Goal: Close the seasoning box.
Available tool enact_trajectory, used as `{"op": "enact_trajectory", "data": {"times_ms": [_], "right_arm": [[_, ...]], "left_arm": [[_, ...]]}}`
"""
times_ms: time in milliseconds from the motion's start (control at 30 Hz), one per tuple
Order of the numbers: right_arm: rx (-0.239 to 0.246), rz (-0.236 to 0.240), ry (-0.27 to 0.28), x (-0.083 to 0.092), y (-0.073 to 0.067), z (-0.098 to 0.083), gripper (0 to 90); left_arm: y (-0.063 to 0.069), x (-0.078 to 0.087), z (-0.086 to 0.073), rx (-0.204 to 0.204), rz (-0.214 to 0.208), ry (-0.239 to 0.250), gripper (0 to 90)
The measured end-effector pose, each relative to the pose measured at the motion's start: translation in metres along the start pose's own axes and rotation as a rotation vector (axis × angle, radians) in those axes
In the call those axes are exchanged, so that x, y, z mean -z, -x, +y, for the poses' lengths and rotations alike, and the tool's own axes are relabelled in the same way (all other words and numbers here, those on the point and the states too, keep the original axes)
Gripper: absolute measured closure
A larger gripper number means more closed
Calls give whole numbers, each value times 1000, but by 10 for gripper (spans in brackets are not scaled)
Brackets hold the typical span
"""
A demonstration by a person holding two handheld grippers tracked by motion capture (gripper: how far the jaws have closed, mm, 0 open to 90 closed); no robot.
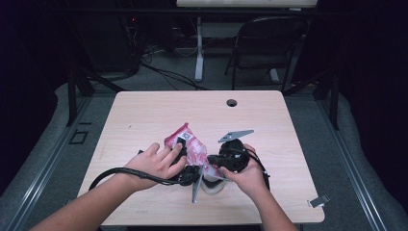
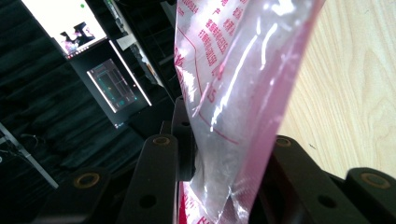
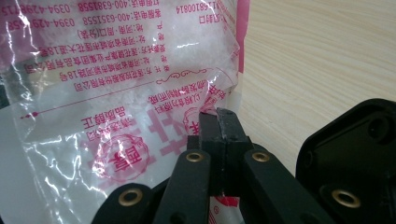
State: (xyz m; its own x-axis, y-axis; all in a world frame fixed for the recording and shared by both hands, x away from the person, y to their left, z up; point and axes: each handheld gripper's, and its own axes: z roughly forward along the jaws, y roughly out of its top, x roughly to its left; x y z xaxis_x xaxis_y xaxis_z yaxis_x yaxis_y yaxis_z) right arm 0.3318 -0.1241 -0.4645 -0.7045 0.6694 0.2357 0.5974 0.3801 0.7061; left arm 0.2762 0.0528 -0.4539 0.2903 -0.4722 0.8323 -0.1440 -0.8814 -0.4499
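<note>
Crinkling clear-pink plastic bag [image 3: 116, 88], red print, white contents inside.

- Table [image 1: 144, 110]: the bag [image 1: 188, 144] lies just below its centre.
- Left gripper [image 1: 185, 159]: at 7 o'clock of the bag, touching it; in the left gripper view the bag [image 2: 233, 93] passes between its jaws.
- Right gripper [image 1: 219, 161]: at 4 o'clock of the bag, its jaws pinching the bag's edge [image 3: 212, 114].
- Cable hole [image 1: 232, 102]: at 1 o'clock of the bag, near the table's far edge.
- Chair [image 1: 269, 43]: behind the table, at 1 o'clock.
- Clip [image 1: 318, 201]: on the table's near right corner, at 4 o'clock.
</note>
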Motion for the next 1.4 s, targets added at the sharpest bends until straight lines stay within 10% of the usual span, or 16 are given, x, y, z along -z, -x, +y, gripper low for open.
{"op": "enact_trajectory", "data": {"times_ms": [1400], "right_arm": [[-19,5,-1,1,-2,-2,900]], "left_arm": [[-4,9,0,-17,48,13,769]]}}
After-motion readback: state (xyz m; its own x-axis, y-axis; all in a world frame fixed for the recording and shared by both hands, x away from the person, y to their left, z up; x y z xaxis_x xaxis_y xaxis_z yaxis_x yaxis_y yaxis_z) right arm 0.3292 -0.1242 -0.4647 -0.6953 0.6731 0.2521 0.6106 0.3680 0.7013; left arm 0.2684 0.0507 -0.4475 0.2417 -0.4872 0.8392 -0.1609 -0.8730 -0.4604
